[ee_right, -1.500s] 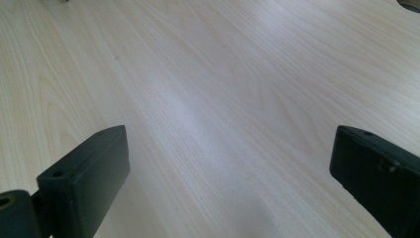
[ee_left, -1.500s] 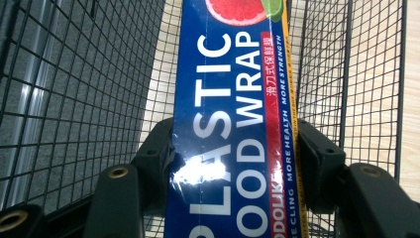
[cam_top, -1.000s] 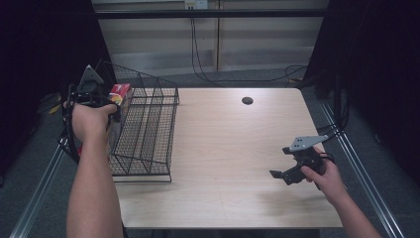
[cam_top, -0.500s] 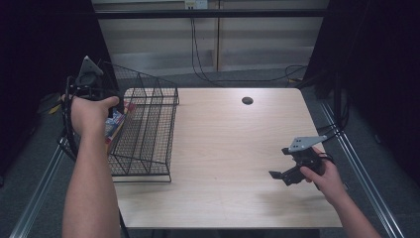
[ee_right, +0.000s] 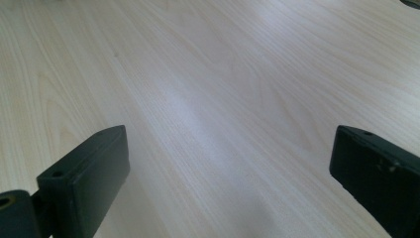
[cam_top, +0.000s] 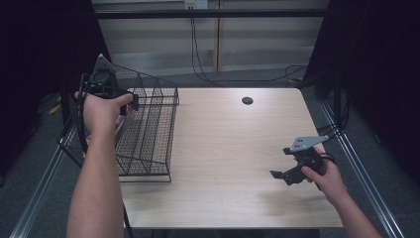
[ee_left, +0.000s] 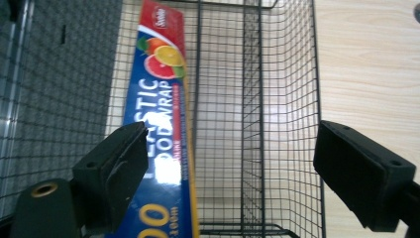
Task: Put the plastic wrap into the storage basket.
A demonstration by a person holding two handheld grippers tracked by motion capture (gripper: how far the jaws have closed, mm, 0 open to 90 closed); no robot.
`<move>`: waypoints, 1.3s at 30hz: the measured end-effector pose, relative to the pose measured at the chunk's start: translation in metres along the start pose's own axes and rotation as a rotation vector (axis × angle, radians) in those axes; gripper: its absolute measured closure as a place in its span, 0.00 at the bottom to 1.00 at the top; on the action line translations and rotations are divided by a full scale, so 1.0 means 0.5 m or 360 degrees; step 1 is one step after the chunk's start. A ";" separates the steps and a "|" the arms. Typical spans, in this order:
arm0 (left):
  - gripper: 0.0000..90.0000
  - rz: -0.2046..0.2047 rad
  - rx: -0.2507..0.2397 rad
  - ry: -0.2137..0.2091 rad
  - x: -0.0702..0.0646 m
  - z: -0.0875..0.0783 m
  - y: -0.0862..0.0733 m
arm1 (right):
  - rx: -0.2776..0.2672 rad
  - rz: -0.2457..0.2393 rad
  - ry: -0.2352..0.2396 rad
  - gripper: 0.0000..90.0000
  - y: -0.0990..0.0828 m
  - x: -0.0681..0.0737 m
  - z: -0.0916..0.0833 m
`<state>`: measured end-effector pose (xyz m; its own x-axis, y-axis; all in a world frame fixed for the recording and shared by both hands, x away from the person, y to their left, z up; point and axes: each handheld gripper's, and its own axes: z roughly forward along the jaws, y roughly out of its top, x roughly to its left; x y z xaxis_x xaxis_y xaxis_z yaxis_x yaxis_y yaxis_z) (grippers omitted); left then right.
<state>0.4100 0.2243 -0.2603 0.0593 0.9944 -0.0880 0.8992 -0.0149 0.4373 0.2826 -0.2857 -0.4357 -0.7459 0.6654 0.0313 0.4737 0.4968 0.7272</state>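
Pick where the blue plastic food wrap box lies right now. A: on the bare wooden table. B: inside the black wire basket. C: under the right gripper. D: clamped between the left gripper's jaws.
B: the left gripper view shows the blue plastic food wrap box lying on the floor of the black wire basket, with the left gripper open above it, its jaws having just been opening.

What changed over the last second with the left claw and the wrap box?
The left claw let go of the wrap box: its jaws have just been opening, and the box now lies inside the wire basket instead of being held above its edge. The hand lifted slightly away. The right claw, open over the table, stayed put.
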 end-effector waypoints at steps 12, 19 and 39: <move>0.10 0.0080 -0.0034 -0.0115 -0.044 0.015 0.000 | -0.0003 0.0002 -0.0012 0.02 -0.002 0.002 -0.001; 0.09 0.0117 -0.0063 -0.0189 -0.075 0.027 0.002 | 0.0008 0.0000 -0.0009 0.03 -0.007 0.004 -0.003; 0.08 0.0366 -0.0063 -0.0367 -0.178 0.066 -0.019 | 0.0004 0.0021 -0.0031 0.02 -0.017 0.000 -0.008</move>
<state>0.4108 0.1323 -0.2861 0.3596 0.9153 -0.1815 0.8336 -0.2277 0.5033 0.2768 -0.2920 -0.4391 -0.7303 0.6826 0.0275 0.4846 0.4892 0.7251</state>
